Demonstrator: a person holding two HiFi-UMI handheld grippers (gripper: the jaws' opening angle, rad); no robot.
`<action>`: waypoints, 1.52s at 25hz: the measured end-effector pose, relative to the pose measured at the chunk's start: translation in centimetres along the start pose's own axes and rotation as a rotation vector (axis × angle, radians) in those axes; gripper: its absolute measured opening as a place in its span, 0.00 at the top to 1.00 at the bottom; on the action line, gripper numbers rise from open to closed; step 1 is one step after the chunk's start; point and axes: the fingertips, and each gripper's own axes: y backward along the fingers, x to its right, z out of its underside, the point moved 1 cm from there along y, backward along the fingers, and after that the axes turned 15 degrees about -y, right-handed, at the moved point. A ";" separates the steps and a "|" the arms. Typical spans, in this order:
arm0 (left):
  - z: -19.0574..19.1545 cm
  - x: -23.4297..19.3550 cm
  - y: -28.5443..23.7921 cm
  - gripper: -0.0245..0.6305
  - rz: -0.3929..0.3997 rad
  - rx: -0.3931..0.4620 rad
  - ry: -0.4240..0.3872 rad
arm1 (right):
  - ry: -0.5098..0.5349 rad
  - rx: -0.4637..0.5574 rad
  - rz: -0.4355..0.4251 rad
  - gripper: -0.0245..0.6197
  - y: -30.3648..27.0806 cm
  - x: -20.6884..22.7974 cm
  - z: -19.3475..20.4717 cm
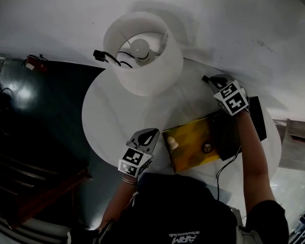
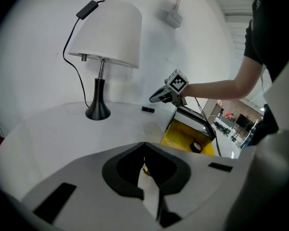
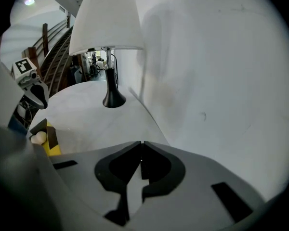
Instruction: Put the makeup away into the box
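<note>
A yellow box (image 1: 189, 154) is set open on the round white table (image 1: 107, 116), by the edge nearest the person. A small round pot (image 1: 207, 147) and a pale lump (image 1: 172, 143) are seen inside it. A little black stick (image 2: 147, 109) is left lying on the table, between the box and the lamp (image 1: 142, 52). The right gripper (image 3: 141, 143) is held just above that stick, jaws pressed together, with nothing seen gripped. The left gripper (image 1: 149, 134) is held by the box's left side, jaws closed tight on nothing.
</note>
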 end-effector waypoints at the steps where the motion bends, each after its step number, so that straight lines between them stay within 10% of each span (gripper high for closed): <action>1: 0.0 -0.1 -0.2 0.93 0.001 0.000 0.004 | 0.006 -0.005 -0.004 0.91 -0.3 0.1 0.0; 17: 0.2 -1.4 -2.0 0.93 0.000 -0.011 0.066 | 0.017 -0.178 -0.030 0.75 -3.2 0.8 2.0; 38: 1.5 -3.2 -1.0 0.93 -0.030 0.037 0.238 | 0.083 -0.244 -0.005 0.80 -4.4 1.0 2.9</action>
